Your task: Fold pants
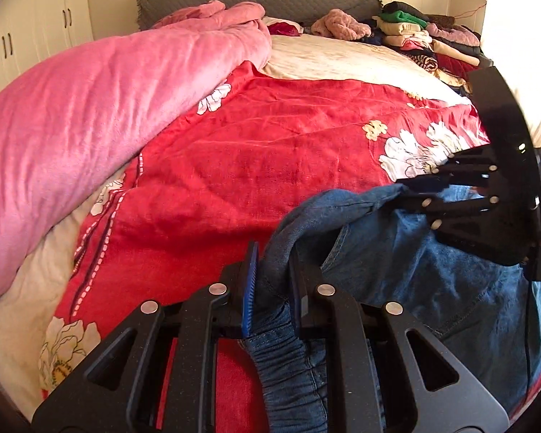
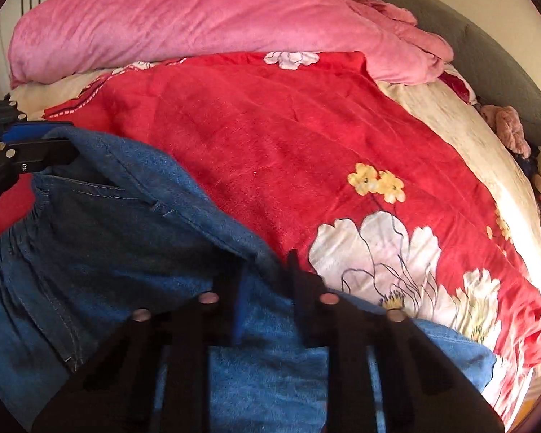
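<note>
One pair of blue denim pants (image 1: 432,281) lies on the red floral blanket (image 1: 270,151), at its near edge. Two grippers hold it: the left gripper (image 1: 272,288) is clenched on the elastic waistband, and the right gripper (image 2: 267,296) pinches denim between narrowly parted jaws.

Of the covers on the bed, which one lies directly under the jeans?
The red flowered blanket. The jeans hang over it, while the pink blanket is heaped along its far side, apart from them.
</note>
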{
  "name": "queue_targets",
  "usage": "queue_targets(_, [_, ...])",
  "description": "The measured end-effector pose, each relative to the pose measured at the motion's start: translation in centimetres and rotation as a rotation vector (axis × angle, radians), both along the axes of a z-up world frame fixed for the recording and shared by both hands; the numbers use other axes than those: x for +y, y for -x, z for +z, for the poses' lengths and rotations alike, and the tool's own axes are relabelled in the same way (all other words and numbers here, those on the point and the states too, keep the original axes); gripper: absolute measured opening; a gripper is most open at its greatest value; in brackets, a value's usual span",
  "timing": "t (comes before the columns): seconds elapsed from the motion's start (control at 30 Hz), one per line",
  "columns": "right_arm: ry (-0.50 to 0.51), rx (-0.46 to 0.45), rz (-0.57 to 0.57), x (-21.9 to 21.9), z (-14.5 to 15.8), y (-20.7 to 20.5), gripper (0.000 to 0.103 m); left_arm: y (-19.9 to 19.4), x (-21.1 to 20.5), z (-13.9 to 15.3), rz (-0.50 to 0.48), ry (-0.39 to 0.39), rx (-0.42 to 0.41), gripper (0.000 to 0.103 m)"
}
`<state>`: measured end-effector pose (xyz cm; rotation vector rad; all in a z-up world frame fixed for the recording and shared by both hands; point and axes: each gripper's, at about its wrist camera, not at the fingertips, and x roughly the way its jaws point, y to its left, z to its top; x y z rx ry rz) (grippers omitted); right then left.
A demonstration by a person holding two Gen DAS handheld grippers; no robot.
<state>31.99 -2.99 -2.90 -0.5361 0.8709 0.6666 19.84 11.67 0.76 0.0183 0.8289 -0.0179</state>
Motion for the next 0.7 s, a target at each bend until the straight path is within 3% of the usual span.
queue_targets(0.37, [-0.299,-0.004,-0.055,-6.4,6.6,7.9,0.006,4.5,-1.0,2.6,-0.031,0.005,-0.077,0.009])
queue_targets(0.53, [-0.363,-0.002,-0.034,-8.2,8.0,13.6,0.006,8.1,-1.9,3.6,-0.055,0.013,-0.112,0.009])
queue_targets(0.7, [-0.377,0.033,-0.002,-8.8,7.5,18.8,0.006,12.1,-2.0,3.4,-0.077,0.038,-0.107,0.009])
